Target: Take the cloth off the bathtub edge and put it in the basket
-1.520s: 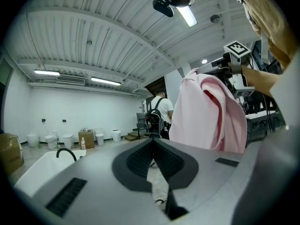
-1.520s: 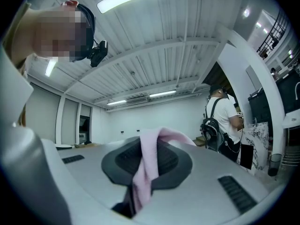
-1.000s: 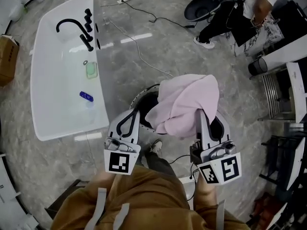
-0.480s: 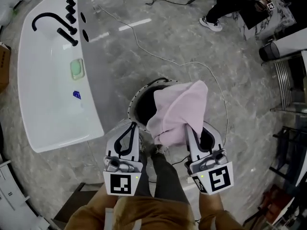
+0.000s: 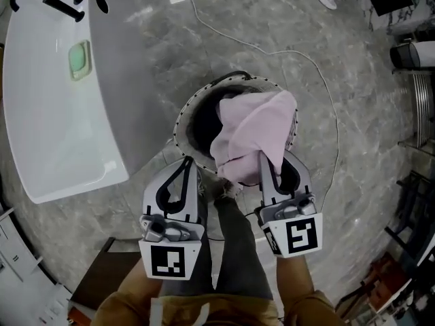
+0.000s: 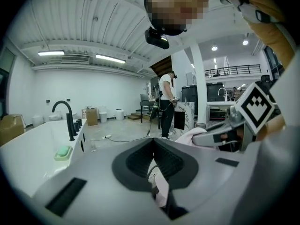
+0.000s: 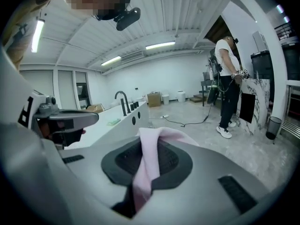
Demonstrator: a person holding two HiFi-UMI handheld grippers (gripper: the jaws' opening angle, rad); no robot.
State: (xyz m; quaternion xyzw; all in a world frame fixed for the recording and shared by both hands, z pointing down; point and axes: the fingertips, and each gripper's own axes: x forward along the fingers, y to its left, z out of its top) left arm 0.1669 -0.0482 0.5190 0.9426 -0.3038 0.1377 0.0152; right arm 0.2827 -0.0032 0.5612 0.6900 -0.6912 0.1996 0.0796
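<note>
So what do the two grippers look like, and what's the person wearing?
The left gripper and right gripper are light grey plastic. Each has two long curved jaws lined with black ribbed pads. At the back of each sits a white cube printed with black square markers. The person's sleeves are brown-orange, and the trousers are dark grey.

One bathtub [image 5: 54, 114], upper left, with one green soap [image 5: 79, 58] on it. One basket [image 5: 181, 124] at centre, one pink cloth [image 5: 251, 131]. Two grippers, left gripper [image 5: 183, 165] and right gripper [image 5: 263, 160], lower centre; one floor cable [image 5: 272, 49], upper right.
</note>
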